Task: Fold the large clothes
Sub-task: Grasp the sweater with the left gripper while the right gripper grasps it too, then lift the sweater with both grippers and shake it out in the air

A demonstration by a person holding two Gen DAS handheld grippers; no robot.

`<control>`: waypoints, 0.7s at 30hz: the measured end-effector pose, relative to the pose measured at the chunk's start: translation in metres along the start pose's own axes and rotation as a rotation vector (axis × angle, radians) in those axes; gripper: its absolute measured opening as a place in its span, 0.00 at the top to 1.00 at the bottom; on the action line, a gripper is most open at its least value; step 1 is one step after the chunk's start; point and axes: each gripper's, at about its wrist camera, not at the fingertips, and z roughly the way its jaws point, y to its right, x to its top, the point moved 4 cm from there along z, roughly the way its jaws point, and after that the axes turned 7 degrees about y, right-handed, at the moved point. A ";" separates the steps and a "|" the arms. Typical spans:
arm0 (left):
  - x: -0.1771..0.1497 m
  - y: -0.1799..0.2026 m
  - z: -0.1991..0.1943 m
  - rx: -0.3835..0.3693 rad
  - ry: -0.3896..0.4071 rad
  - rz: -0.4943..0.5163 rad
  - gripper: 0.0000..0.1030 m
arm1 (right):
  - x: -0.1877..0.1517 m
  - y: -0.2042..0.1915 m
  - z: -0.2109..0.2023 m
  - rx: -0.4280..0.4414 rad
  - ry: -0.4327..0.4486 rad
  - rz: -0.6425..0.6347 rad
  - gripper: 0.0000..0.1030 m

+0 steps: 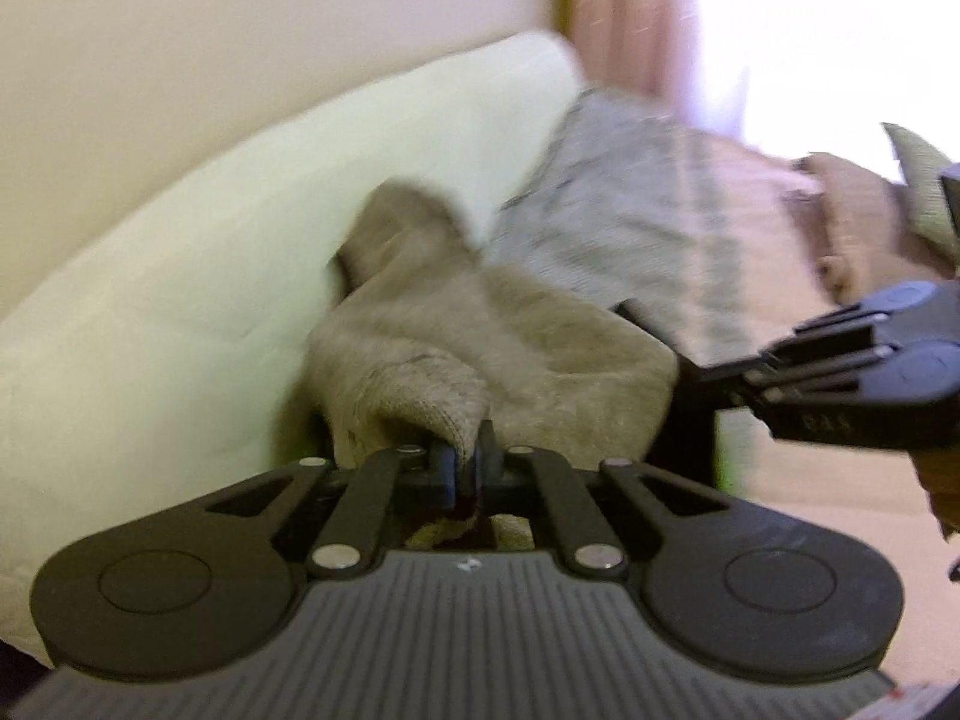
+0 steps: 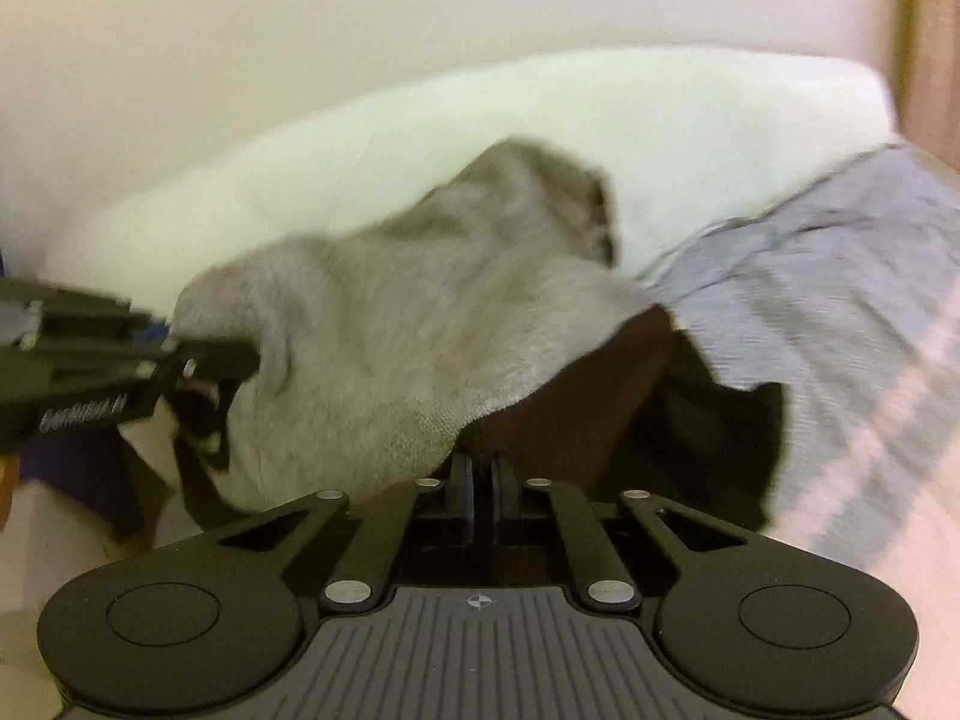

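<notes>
A grey-beige knit garment (image 1: 510, 324) hangs bunched between both grippers, blurred by motion. In the left wrist view my left gripper (image 1: 465, 450) is shut on a rolled hem of it. My right gripper (image 1: 636, 315) comes in from the right, its tips at the garment's far edge. In the right wrist view the garment (image 2: 390, 312) drapes up and away from my right gripper (image 2: 479, 465), which is shut on its lower edge. My left gripper (image 2: 240, 354) reaches in from the left, clamped on the cloth's other side. A dark brown layer (image 2: 570, 396) shows under the garment.
A white cushion (image 1: 180, 300) runs along the beige wall (image 1: 180, 30) behind the garment. A grey striped blanket (image 2: 840, 276) lies to the right. A pink curtain (image 1: 618, 6) and a bright window (image 1: 810, 30) stand at the far right.
</notes>
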 end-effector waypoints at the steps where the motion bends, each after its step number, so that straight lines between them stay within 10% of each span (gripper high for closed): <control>1: 0.006 0.019 -0.015 -0.027 0.017 0.012 0.98 | 0.000 0.006 -0.020 -0.008 0.023 0.017 0.99; 7: 0.020 0.160 -0.108 -0.202 0.108 0.126 0.98 | -0.035 0.038 -0.172 -0.078 0.124 0.077 0.99; 14: -0.011 0.378 -0.205 -0.525 0.097 0.183 0.97 | -0.158 0.119 -0.384 -0.310 0.127 0.268 0.99; 17: -0.050 0.466 -0.209 -0.745 -0.059 0.187 0.62 | -0.236 0.173 -0.456 -0.527 0.022 0.372 0.97; 19: -0.074 0.497 -0.215 -0.780 -0.093 0.258 0.61 | -0.276 0.196 -0.506 -0.657 0.032 0.447 0.91; 21: -0.093 0.512 -0.217 -0.773 -0.117 0.323 0.61 | -0.309 0.205 -0.546 -0.745 0.051 0.530 0.63</control>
